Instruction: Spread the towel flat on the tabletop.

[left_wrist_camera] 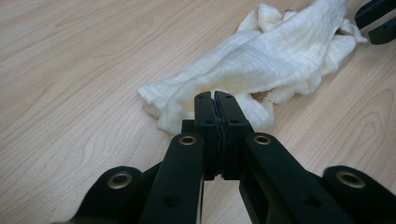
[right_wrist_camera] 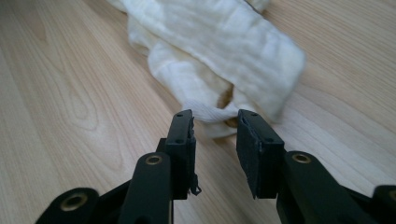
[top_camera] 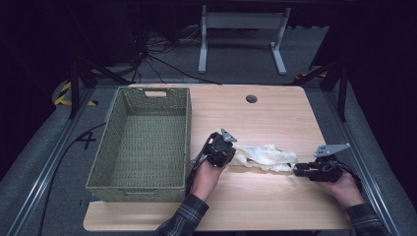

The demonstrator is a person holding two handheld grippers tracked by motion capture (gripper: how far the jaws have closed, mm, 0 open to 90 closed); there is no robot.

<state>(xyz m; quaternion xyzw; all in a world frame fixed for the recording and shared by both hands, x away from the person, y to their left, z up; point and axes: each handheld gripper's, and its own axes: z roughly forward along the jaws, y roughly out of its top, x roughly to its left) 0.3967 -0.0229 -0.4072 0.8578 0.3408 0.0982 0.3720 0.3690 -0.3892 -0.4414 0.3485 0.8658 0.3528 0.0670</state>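
Crumpled white cloth [top_camera: 265, 157] lying on the worktop [top_camera: 275, 118], right of the green basket [top_camera: 142, 142]. Left hand-held gripper [left_wrist_camera: 215, 100] clamped tight at the cloth's edge, whether pinching fabric can't tell. Right hand-held gripper [right_wrist_camera: 215, 123] parted narrow, cloth's fold just beyond its tips.

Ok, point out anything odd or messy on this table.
The white cloth lies crumpled and twisted on the table, not in the basket. Small brownish spots show in its folds; I can't tell what they are.
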